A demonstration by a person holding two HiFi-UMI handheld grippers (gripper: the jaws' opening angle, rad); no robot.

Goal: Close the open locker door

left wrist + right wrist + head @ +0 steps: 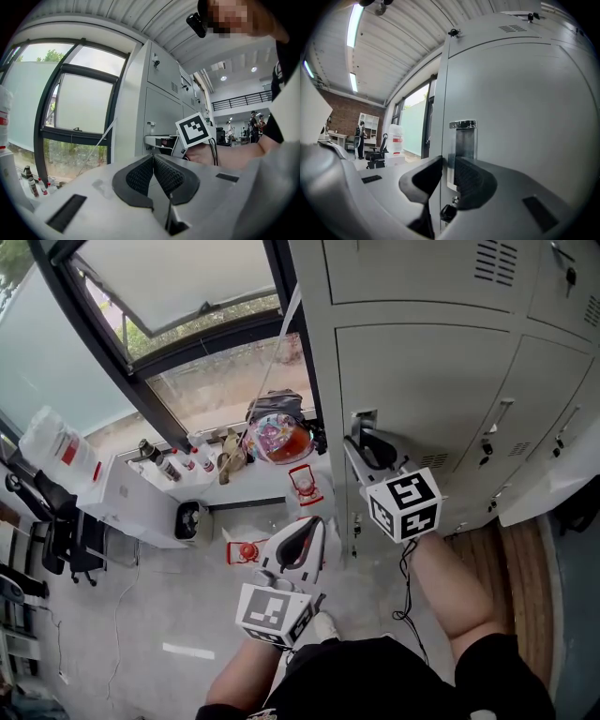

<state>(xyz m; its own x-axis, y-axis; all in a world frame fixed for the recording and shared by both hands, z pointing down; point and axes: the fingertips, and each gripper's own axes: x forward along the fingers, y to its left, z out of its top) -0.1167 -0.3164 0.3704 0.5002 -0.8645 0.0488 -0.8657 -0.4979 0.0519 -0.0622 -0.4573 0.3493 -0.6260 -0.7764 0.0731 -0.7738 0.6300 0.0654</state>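
Note:
The grey locker door [422, 390] fills the upper right of the head view and stands close to flush with the locker front. My right gripper [361, 442] reaches level to the door's left edge at the metal handle [462, 140]. In the right gripper view its jaws [449, 164] straddle that edge, one pad on each side, shut on the door at the handle. A small lock knob [448, 212] sits just below. My left gripper [314, 523] hangs lower and to the left, away from the locker, its pads [140, 176] meeting at the tips with nothing between them.
More locker doors [534, 418] continue to the right. Left of the locker a white counter [253, 486] carries bottles, a bag and a red lantern [302, 486] under a large window. A water jug [58, 448] and a black office chair [56, 531] stand at far left.

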